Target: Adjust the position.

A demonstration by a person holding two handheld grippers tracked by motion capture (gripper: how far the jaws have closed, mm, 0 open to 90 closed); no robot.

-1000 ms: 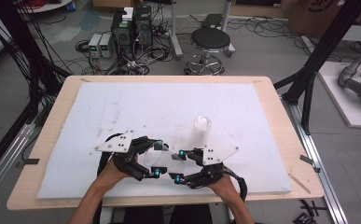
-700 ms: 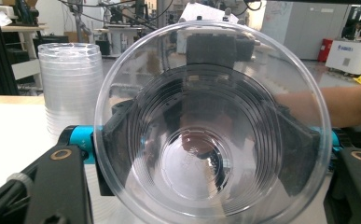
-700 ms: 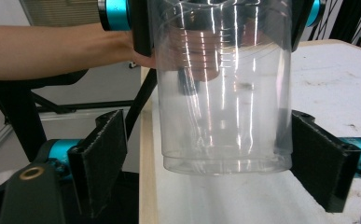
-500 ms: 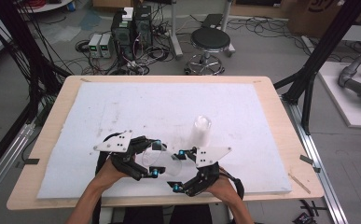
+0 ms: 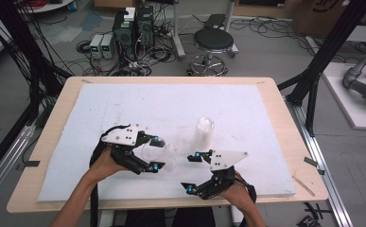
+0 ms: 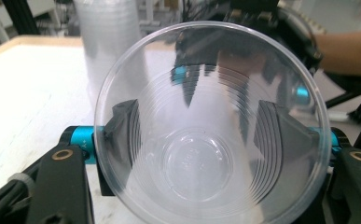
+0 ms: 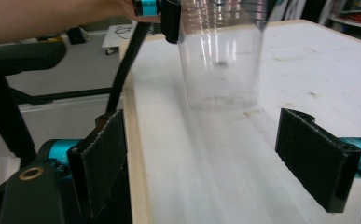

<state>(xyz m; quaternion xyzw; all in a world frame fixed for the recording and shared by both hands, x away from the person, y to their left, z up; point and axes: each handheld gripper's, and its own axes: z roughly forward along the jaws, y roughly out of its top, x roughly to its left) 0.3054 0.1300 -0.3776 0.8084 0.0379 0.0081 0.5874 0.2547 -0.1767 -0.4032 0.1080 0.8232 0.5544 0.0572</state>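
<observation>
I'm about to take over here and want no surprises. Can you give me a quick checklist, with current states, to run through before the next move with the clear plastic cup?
1. Clear plastic cup gripped by the left gripper: ok, pads press on both sides of its wall.
2. Right gripper free: ok, its jaws have just been opening and nothing is between them.
3. Held cup undamaged: cannot tell, though the rim looks round in the left gripper view.
4. Stack of clear plastic cups upright on the white foam board: ok.
5. Gap between the held cup and the stack: ok, apart in the high view.
6. Held cup empty: ok.
</observation>
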